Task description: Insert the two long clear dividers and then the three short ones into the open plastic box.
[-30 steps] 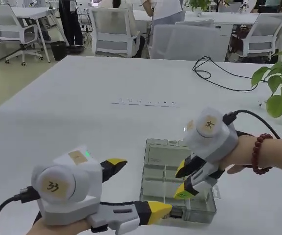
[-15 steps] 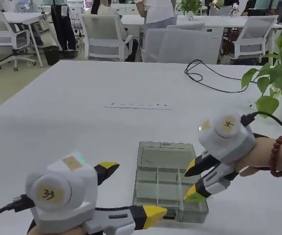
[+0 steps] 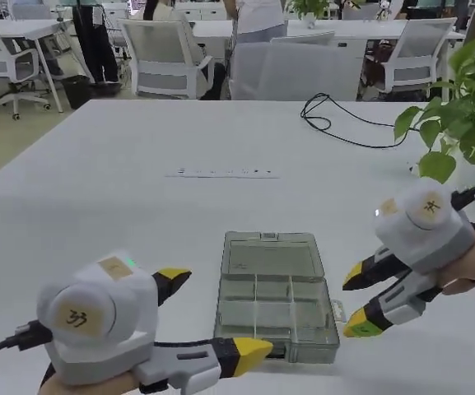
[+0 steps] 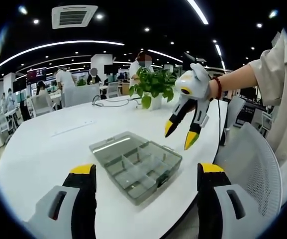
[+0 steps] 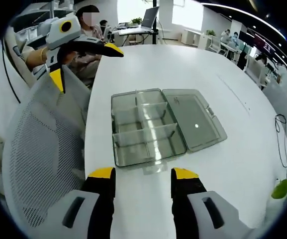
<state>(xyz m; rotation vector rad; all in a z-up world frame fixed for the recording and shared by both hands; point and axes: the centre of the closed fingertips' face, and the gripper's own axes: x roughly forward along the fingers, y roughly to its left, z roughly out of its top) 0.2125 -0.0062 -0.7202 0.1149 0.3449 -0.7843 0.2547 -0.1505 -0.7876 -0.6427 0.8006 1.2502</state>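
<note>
Since clear dividers (image 5: 144,130) already split the open plastic box (image 3: 303,350) into compartments, the inserting looks about done; left tongs (image 3: 215,314) and right tongs (image 3: 353,306) both hang open, empty.

Bright, even ceiling light (fisheye edges bend).

On the white table (image 3: 97,189): plastic box (image 3: 270,257) lying open near the front edge; thin pale strip (image 3: 221,173) farther back; looped black cable (image 3: 336,123) and potted plant (image 3: 455,115) far right
</note>
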